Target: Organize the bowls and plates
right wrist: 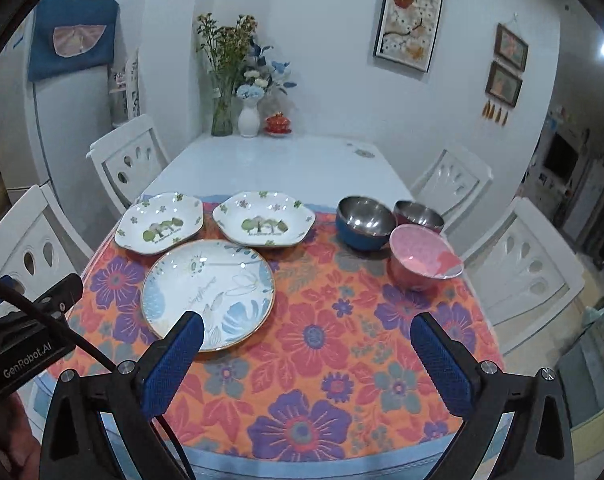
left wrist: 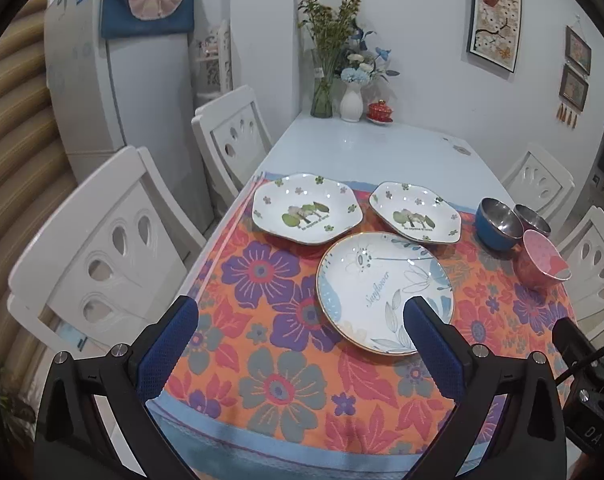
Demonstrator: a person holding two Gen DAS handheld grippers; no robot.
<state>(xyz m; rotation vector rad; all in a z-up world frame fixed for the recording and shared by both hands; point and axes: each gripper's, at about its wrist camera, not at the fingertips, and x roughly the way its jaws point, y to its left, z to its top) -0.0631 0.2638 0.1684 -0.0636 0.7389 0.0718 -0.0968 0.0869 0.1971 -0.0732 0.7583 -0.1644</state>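
Observation:
A round plate with blue leaves [left wrist: 381, 292] [right wrist: 208, 290] lies on the flowered cloth, nearest me. Behind it sit two white angular plates with a tree picture: the left tree plate [left wrist: 305, 208] [right wrist: 160, 222] and the right tree plate [left wrist: 415, 212] [right wrist: 264, 218]. To the right stand a blue steel-lined bowl [left wrist: 497, 224] [right wrist: 363, 222], a dark steel bowl [left wrist: 531, 218] [right wrist: 418, 214] and a pink bowl [left wrist: 545, 260] [right wrist: 423, 260]. My left gripper [left wrist: 302, 312] hovers open over the cloth, left of the round plate's near rim. My right gripper [right wrist: 307, 330] hovers open, empty, right of that plate.
White chairs [left wrist: 102, 248] [right wrist: 517, 268] flank the table. Two flower vases [left wrist: 349, 100] [right wrist: 248, 118] and a red lidded cup [left wrist: 379, 112] [right wrist: 278, 123] stand at the far end by the wall. A fridge [left wrist: 102, 80] stands at the left.

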